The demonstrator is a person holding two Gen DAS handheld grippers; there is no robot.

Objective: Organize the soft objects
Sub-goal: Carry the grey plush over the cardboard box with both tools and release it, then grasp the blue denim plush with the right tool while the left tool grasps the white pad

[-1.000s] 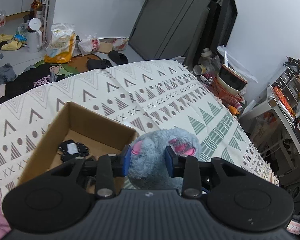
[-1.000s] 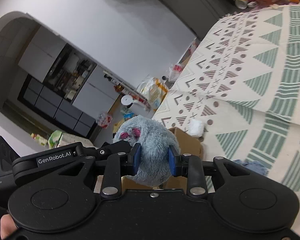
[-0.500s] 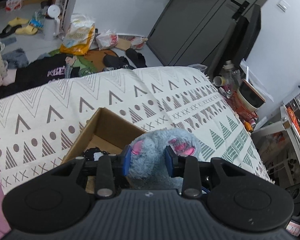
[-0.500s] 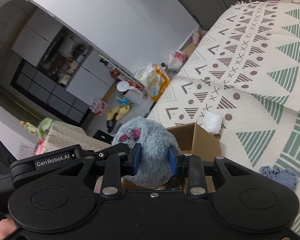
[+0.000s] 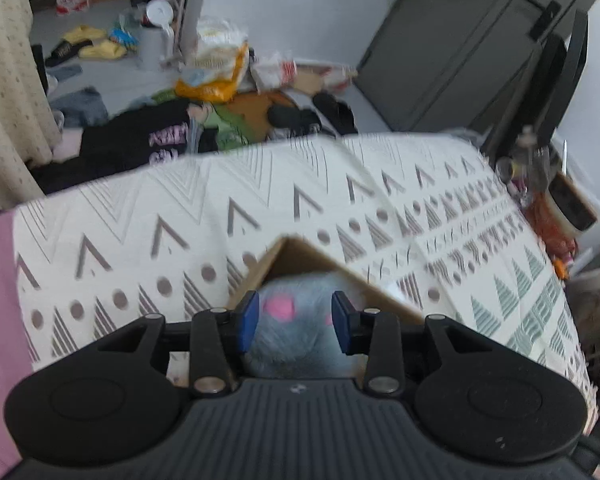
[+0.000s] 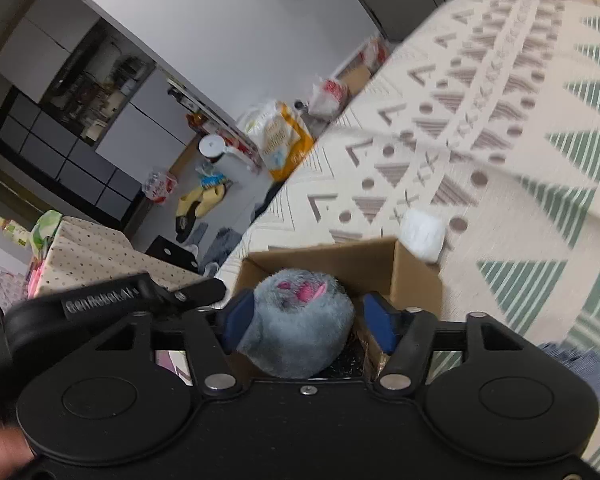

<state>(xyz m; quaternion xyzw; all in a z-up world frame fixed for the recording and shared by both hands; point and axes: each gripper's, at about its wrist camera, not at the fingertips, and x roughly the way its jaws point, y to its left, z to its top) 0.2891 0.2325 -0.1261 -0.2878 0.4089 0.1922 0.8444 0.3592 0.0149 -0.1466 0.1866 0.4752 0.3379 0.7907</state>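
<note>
A grey plush slipper with pink paw pads (image 5: 296, 328) sits between the blue pads of my left gripper (image 5: 294, 320), over the open cardboard box (image 5: 300, 252); the jaws stand a little wider than before, and contact with the plush is unclear. A second grey plush slipper (image 6: 300, 320) lies in the box (image 6: 364, 264) between the pads of my right gripper (image 6: 310, 322), whose jaws are spread wide and clear of it on the right. The left gripper's body (image 6: 112, 296) shows at the left of the right wrist view.
The box stands on a bed with a patterned cream and green cover (image 5: 180, 216). A white soft lump (image 6: 422, 236) lies by the box's far corner and a blue fuzzy item (image 6: 572, 364) lies at right. Clothes and bags (image 5: 172, 136) litter the floor beyond the bed.
My right gripper has opened and let go of its slipper, which dropped into the box. Both grippers have moved lower toward the box; the left jaws have widened slightly.
</note>
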